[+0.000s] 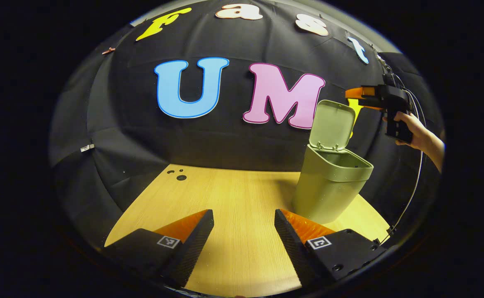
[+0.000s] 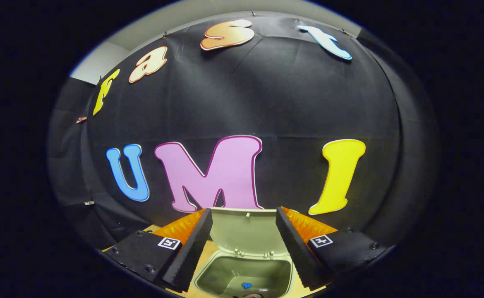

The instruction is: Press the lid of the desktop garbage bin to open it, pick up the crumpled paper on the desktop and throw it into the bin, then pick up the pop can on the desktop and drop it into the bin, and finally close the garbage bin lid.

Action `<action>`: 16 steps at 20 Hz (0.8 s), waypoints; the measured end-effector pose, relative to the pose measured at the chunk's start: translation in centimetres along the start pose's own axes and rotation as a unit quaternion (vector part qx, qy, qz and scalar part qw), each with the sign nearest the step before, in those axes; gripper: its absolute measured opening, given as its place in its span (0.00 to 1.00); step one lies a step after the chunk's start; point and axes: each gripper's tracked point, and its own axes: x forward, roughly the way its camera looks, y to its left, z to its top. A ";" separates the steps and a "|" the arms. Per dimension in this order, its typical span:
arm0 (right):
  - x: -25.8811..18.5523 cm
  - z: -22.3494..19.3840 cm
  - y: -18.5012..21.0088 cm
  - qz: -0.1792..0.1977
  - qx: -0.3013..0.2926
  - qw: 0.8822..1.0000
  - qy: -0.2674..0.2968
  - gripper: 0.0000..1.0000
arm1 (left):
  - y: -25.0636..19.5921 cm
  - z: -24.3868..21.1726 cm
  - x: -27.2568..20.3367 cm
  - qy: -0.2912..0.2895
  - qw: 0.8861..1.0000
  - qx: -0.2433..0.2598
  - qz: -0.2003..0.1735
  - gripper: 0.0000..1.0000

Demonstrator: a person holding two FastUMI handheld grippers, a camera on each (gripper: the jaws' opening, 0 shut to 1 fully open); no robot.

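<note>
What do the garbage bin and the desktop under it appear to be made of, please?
The garbage bin looks like moulded plastic: uniform pale green, matte, with rounded edges and a hinged lid of the same look. The desktop shows light wood grain, smooth; whether solid wood or laminate is unclear.

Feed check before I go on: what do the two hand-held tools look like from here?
Each tool, left tool and right tool, has two wedge-shaped fingers with ribbed inner faces, on blocky bodies bearing a square black-and-white marker and screws. In the left gripper view the right tool shows a dark pistol-style handle, trailing thin cables, held by a hand; the forearm is bare.
</note>
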 end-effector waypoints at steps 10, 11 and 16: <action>5.6 0.6 -1.9 -0.037 -0.005 0.998 -0.047 0.96 | -0.1 -0.6 -1.1 0.005 1.000 0.011 0.009 0.96; 6.1 0.2 -2.0 -0.037 -0.002 0.999 -0.040 0.96 | -0.1 -0.6 -1.0 0.007 1.000 0.012 0.009 0.96; 6.2 -1.8 -2.0 -0.033 -0.026 0.999 -0.007 0.97 | -0.2 -0.1 -0.3 0.007 1.000 0.010 0.009 0.96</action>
